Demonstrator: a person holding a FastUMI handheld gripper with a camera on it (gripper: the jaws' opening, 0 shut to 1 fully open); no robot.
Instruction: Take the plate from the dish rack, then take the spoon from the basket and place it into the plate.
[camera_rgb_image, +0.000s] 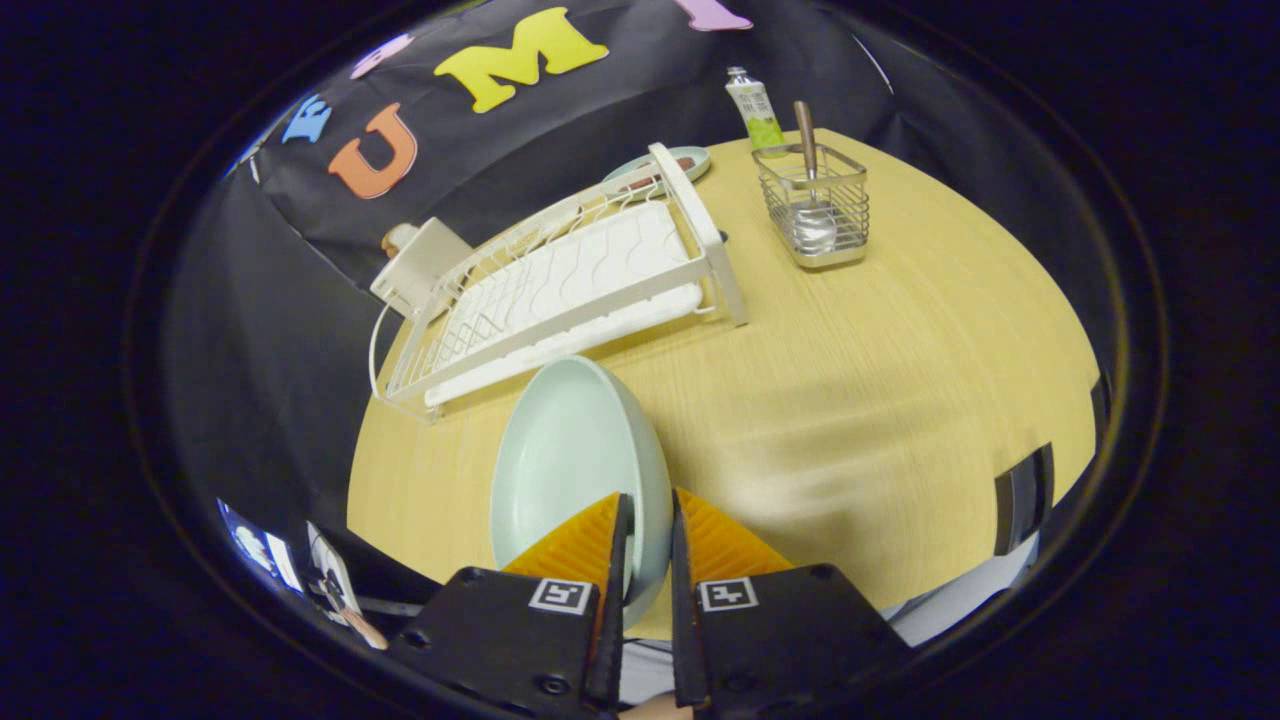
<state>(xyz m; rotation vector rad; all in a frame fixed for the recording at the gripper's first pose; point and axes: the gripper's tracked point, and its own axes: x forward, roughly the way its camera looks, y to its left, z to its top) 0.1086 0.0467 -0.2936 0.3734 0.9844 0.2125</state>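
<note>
Pale wood surface (850, 400) w/ black cloth booth wall behind. Gripper view: dish rack (560, 290) lies near the far-left edge, looks empty of plates now; a 2nd plate (662, 166) w/ sth brownish on it sits behind the rack's far end, near the far edge. Wire basket (812, 208) stands just right of the rack, toward the far edge, spoon (808, 170) upright inside it, bowl down, handle sticking up. Green-labelled tube (756, 112) behind the basket. Task status, judged: step 1 mostly done, plate (575, 460) is out of the rack, held on edge in front of the rack's near side, apparently above the surface, not yet laid flat. Left: set plate down, fetch spoon, put it in plate. Gripper (650, 530): fingers nearly together, narrow gap, both pinching the plate's near rim between them; grip looks firm, though contact on the inner face is partly hidden.
</note>
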